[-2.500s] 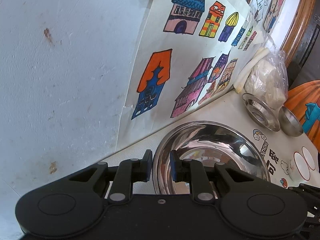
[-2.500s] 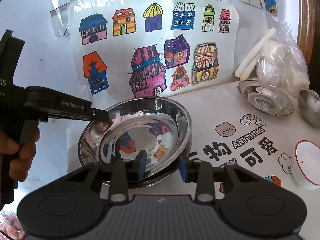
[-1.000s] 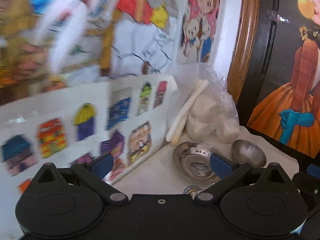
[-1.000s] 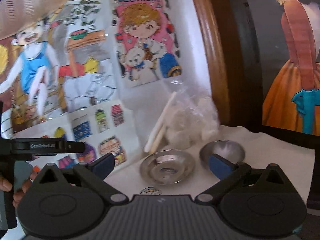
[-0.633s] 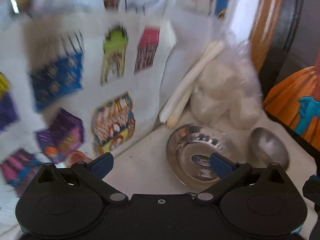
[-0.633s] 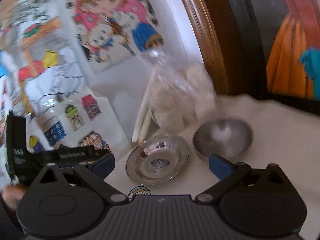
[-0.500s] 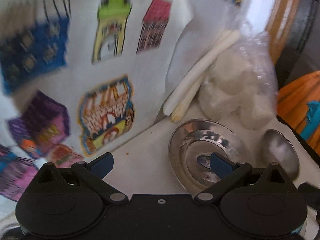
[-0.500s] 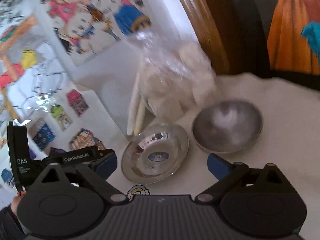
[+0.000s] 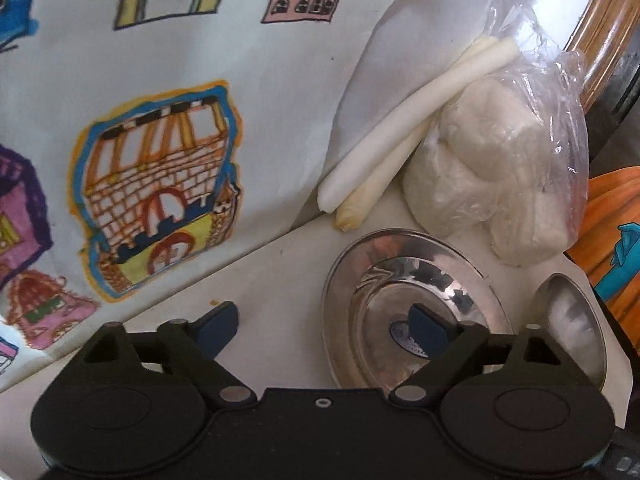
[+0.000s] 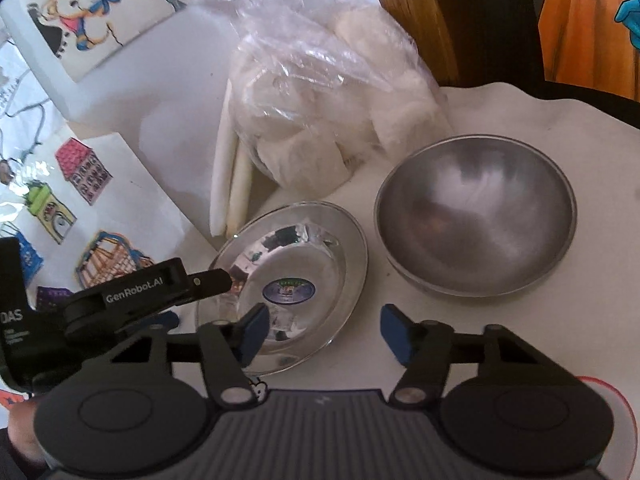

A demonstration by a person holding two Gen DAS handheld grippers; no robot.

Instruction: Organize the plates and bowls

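Observation:
A shiny steel plate [image 9: 412, 304] [image 10: 292, 280] with a blue sticker in its middle lies on the white table. A matte steel bowl [image 10: 476, 216] [image 9: 572, 332] stands just right of it. My left gripper [image 9: 324, 324] is open, with its right finger over the plate's middle and its left finger over bare table. In the right wrist view it [image 10: 192, 292] reaches the plate's left rim. My right gripper [image 10: 324, 332] is open and empty, over the plate's near right edge, with its left finger over the plate.
A clear bag of white lumps [image 10: 320, 116] [image 9: 504, 168] and two white sticks [image 9: 400, 140] lean at the wall behind the plate. Drawings of houses [image 9: 160, 184] stand along the wall at left. A white cup's red rim [image 10: 624, 420] shows at lower right.
Both grippers left the large steel basin, opened, and swung right. They have since closed in on the small plate and bowl, which now look larger and nearer.

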